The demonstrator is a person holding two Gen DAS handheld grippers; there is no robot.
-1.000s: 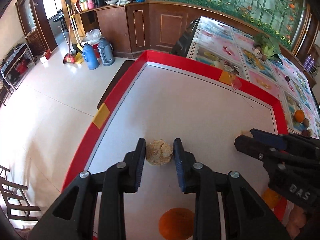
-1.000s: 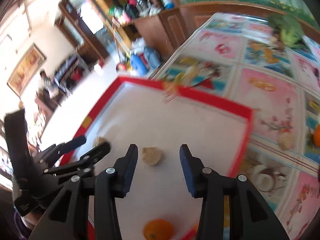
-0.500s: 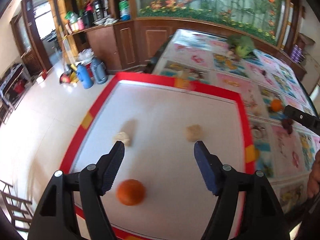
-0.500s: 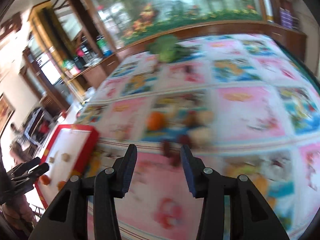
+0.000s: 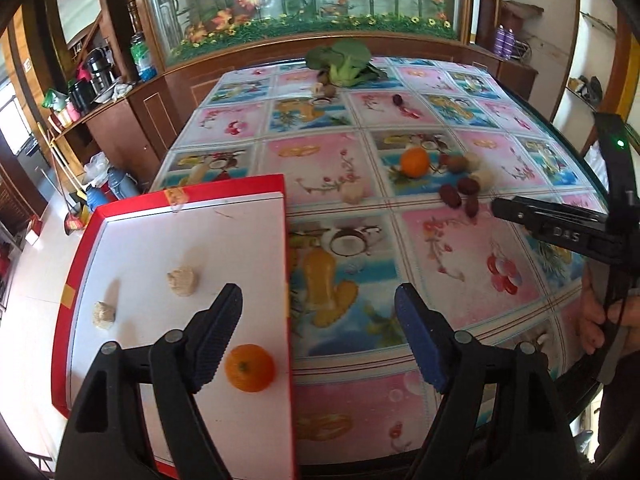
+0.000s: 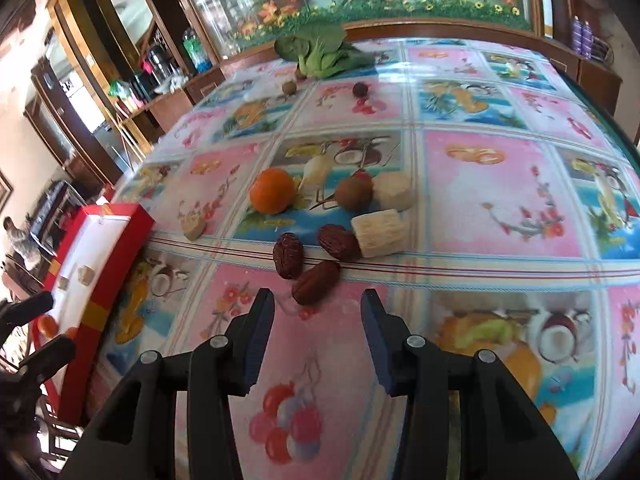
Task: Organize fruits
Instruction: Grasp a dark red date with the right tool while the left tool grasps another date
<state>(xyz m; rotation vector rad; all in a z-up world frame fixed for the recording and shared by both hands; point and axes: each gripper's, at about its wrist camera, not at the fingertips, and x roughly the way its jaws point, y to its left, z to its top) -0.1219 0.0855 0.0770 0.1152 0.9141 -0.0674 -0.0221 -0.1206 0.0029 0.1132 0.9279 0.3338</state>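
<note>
A white tray with a red rim [image 5: 176, 200] lies at the table's left end. On it sit an orange [image 5: 250, 367] and two beige chunks [image 5: 183, 280] [image 5: 103, 314]. My left gripper [image 5: 316, 300] hovers over the tray's right edge, its jaws opening, nothing between them. On the flowered tablecloth lie another orange [image 6: 273, 191], a brown round fruit [image 6: 354, 198], three red dates [image 6: 316, 282] [image 6: 287, 255] [image 6: 339, 242] and pale chunks [image 6: 380, 232]. My right gripper [image 6: 316, 300] is open just short of the nearest date, empty.
A leafy green vegetable [image 6: 320, 52] lies at the table's far end with a small brown fruit [image 6: 289, 87] and a dark red one [image 6: 360, 89] near it. One beige chunk [image 6: 193, 226] rests between the tray and the orange. Wooden cabinets stand behind the table.
My left gripper has let go of a beige chunk on the tray, opened wide and drawn back to the right. My right gripper has swung from the tray over to the fruit cluster.
</note>
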